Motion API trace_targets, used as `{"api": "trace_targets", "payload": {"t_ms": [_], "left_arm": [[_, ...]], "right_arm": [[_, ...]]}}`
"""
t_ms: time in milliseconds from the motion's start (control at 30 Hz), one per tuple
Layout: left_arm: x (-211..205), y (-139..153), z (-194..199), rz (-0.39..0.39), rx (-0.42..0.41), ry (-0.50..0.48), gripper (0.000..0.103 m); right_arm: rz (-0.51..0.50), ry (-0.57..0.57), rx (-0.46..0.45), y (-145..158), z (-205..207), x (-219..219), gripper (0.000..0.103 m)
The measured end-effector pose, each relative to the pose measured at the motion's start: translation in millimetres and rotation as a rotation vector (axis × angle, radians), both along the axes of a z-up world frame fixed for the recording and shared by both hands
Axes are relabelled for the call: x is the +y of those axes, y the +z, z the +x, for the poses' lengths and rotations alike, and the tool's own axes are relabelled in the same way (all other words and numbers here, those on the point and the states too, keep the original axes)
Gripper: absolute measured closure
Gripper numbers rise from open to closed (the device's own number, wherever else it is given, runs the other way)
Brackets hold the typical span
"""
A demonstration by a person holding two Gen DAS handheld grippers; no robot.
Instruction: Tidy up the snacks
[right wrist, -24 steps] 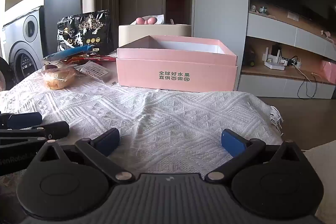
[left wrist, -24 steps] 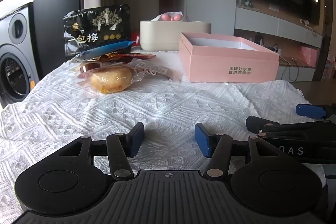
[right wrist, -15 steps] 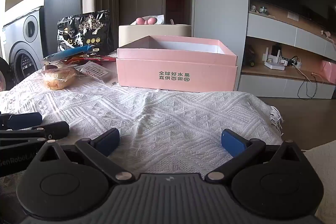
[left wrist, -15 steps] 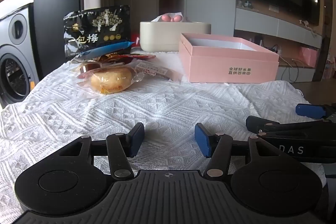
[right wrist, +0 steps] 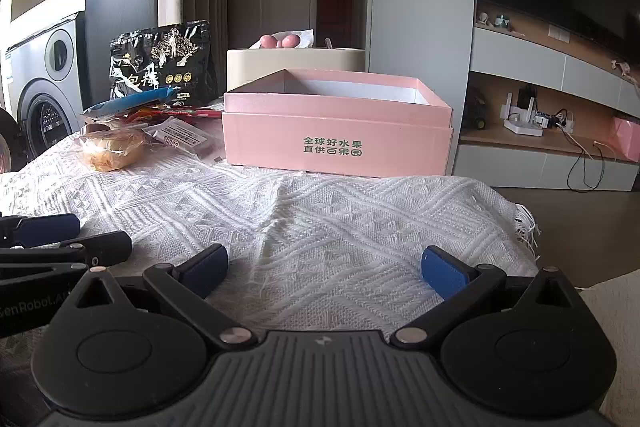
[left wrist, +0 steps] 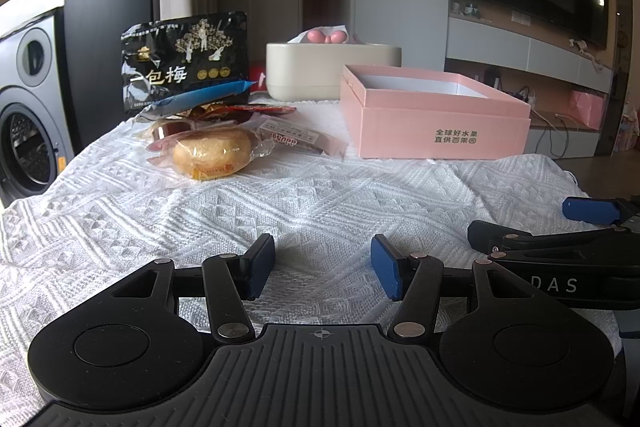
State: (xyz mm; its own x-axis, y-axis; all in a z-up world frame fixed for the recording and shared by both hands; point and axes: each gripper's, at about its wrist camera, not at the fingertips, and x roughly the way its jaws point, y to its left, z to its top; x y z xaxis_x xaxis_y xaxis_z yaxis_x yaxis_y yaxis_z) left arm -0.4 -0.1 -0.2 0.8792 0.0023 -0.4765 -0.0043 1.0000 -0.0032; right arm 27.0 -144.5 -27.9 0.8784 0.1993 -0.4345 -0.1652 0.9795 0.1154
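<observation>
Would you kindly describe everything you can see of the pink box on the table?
The pink box is rectangular, apparently cardboard, with a matte finish and a white interior. It is open on top and looks empty as far as can be seen. A band runs around its upper part like a nested lid, and green printed characters mark its front. It sits upright on the white knitted cloth, in front of the beige container, right of the snack pile.

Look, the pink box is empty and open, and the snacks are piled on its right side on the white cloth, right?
Nearly. The pink box is open and looks empty, but the snacks are piled on its left side, not its right, on the white cloth. The right wrist view shows it; the left wrist view agrees.
</observation>
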Motion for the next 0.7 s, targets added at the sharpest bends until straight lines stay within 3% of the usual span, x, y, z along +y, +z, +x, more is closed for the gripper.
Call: {"api": "trace_targets", "payload": {"t_ms": [700], "left_arm": [[0.0, 0.0, -0.2, 0.001, -0.004, 0.0, 0.044]], "right_arm": [[-0.001, 0.0, -0.003, -2.8, 1.2, 4.0, 0.0]]}}
